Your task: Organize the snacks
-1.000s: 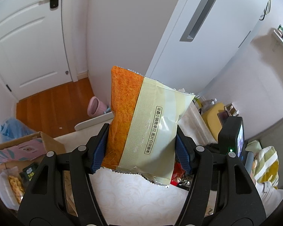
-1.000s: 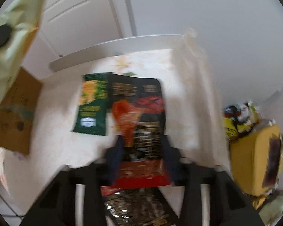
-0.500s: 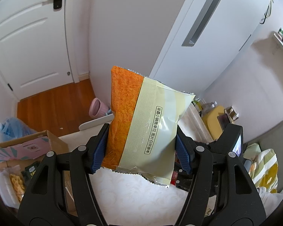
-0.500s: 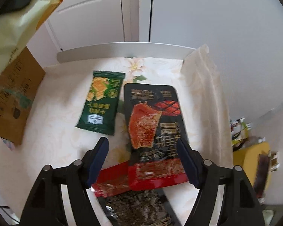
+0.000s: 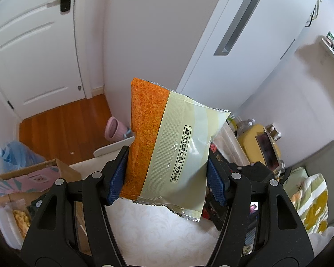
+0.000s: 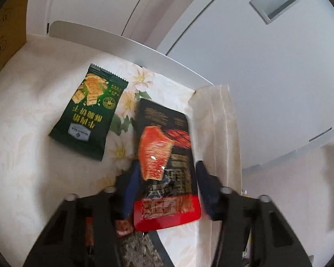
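Left gripper is clenching an orange-and-cream snack bag upright at the centre of the frame, above the table. Right gripper is straddling a black-and-red jerky pouch at lower centre; motion blur is hiding whether it is gripping. Left of the pouch, a green cracker packet is lying flat.

The snack bag is orange with a shredded texture on its left side and pale cream-green on its right, crossed by a strip of black characters. Blue pads line the black fingers. The table wears a cream cloth with white flowers. On it lie a dark green packet showing golden crackers and a black pouch with an orange-red slice and a red band.
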{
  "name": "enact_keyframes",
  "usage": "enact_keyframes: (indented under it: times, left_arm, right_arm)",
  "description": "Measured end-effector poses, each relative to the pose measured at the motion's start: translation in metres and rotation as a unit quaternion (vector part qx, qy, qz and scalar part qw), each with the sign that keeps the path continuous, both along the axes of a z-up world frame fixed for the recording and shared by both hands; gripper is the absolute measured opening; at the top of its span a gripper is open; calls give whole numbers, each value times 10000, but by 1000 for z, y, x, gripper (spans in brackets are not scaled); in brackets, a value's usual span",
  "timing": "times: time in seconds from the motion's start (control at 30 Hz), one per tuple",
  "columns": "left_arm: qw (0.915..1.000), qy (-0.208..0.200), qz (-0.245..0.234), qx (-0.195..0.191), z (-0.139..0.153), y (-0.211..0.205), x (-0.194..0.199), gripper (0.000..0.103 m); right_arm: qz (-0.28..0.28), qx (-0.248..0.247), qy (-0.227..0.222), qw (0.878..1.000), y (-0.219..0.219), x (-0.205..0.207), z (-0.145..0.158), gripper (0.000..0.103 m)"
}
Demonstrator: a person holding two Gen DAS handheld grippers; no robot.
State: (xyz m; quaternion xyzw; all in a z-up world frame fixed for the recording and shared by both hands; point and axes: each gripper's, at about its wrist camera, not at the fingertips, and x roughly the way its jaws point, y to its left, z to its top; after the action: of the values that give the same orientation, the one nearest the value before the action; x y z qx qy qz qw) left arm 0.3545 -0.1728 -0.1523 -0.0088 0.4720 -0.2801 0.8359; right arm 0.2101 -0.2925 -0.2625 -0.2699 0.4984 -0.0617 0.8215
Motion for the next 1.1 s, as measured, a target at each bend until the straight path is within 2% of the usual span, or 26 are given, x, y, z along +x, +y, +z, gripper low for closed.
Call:
enact_keyframes:
  times: [0.07,0.27,0.43,0.5,0.57,0.63,0.8,1.1]
  left_arm:
    - [10000,3,-5,10,0,1,0,61]
    - [10000,20,-5,22,0,1,0,61]
    - [10000,15,-4,65,0,2,1,61]
    - [10000,-2,-8,83,0,3,0,61]
    - [10000,-3,-10,85,0,3,1,62]
    - [10000,-3,-12,81,0,3,1,62]
    - [10000,-30,3,73,3,3,0,62]
    - [9999,-82,89,55,8,2,-4,62]
  right_arm:
    - [-12,-48,-43,10000,1,-1,1,35]
    - [181,-1003,-155,9947,23,-18,-8,32]
    - [40,-1187,-182,9928,33,-30,-10,32]
    - [-69,-1024,-129,9946,26,-29,-7,32]
    - [-182,-535,-5,9984,17,-25,-2,17]
    - [-67,-349,73,9993,13,-20,-5,4]
    - [79,40,69,9999,11,-29,6,3]
    - [263,680,-296,9969,5,-46,60,2]
